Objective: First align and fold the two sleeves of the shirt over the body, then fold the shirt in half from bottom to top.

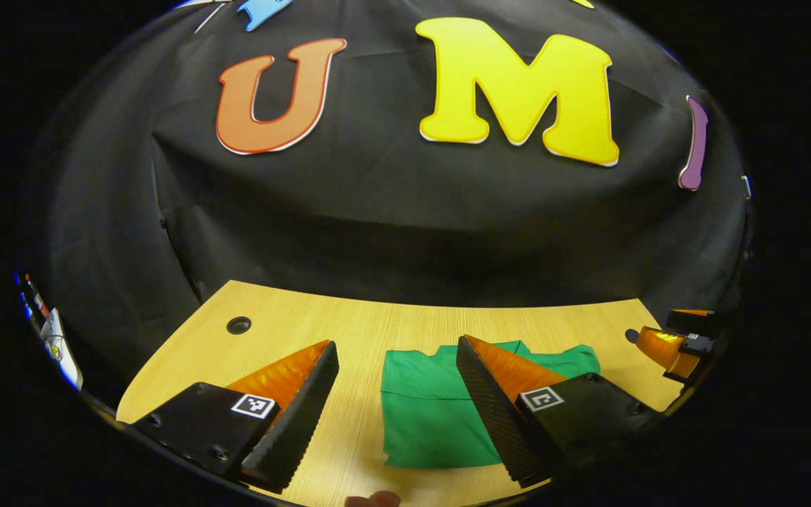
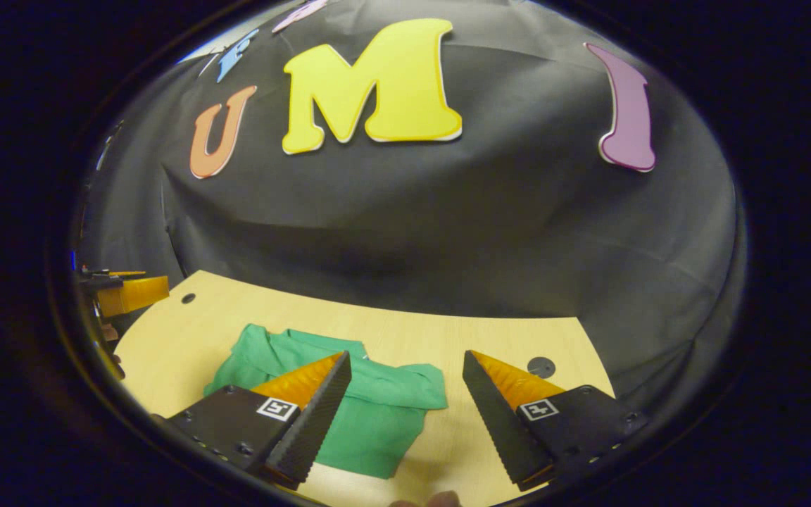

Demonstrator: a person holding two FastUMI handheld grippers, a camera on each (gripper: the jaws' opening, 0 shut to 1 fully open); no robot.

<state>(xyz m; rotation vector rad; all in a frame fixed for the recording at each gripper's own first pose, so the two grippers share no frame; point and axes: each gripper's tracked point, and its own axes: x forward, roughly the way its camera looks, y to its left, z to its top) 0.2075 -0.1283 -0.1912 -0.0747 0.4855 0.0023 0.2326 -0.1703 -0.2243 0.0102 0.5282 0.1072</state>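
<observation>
Light wood-grain counter point(image 1: 377, 324) ahead of the hand-held gripper, with a round cable hole point(image 1: 239, 324) near its far left corner and another point(image 2: 541, 366) toward its far right, backed by the creased black cloth wall point(image 1: 391, 211) of the booth.

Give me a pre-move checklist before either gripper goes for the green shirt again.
1. Left gripper open, holding nothing: ok.
2. Right gripper open, holding nothing: ok.
3. Green cloth shirt lying on the light wooden table, inside its edges: ok.
4. Sleeves folded over the body: cannot tell; the shirt looks compact, with a folded flap lying across its right side, but both grippers' fingers cover part of it.
5. Bottom-to-top fold done: cannot tell; the collar end is bunched and the layers cannot be counted.
6. Grippers clear of each other: ok; the right gripper sits at the table's far right.
</observation>
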